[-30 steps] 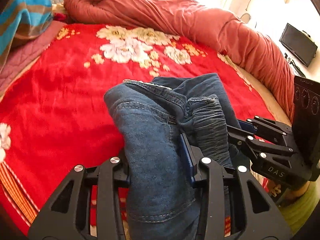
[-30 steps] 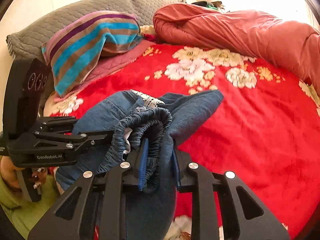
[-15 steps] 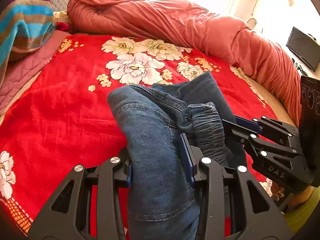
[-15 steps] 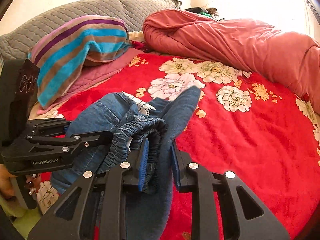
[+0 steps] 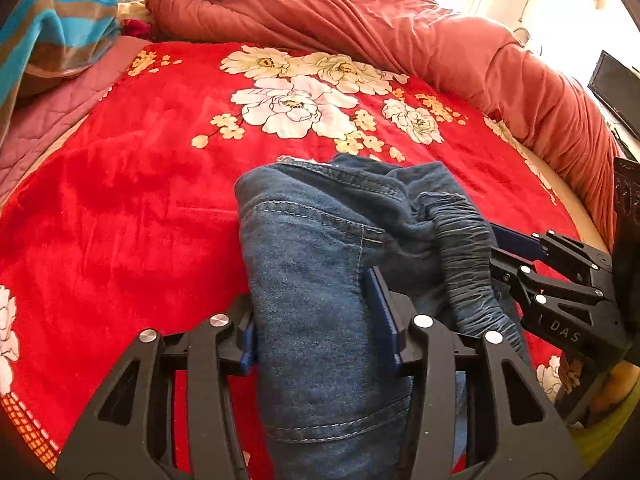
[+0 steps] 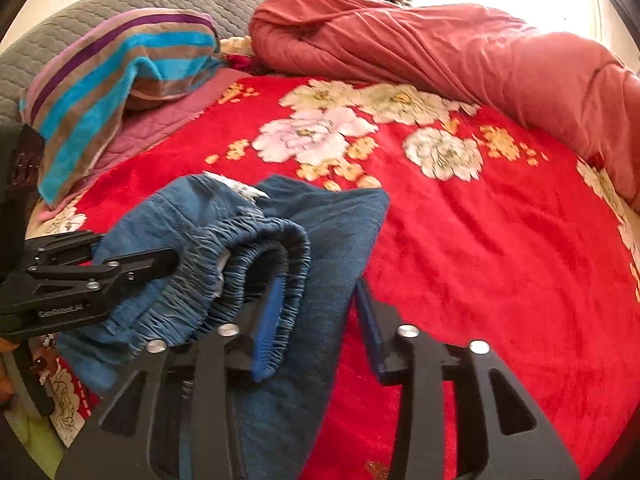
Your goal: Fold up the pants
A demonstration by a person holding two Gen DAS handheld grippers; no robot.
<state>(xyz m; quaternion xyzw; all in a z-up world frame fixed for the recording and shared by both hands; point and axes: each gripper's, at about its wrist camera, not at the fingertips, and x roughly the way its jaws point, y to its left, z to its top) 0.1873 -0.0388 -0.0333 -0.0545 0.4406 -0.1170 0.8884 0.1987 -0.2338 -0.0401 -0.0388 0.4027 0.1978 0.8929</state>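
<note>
Folded blue denim pants [image 5: 320, 264] are sitting on the red floral blanket [image 5: 120, 208] of the bed, both the left tongs [image 5: 316, 320] and right tongs [image 6: 320, 316] opening up with denim between them.

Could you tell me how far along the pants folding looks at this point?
Done: the jeans are doubled over in a thick bundle on the red floral blanket. In hand: the left gripper and right gripper are opening, denim between the jaws. Left: pulling clear and tidying the bunched elastic waistband.
</note>
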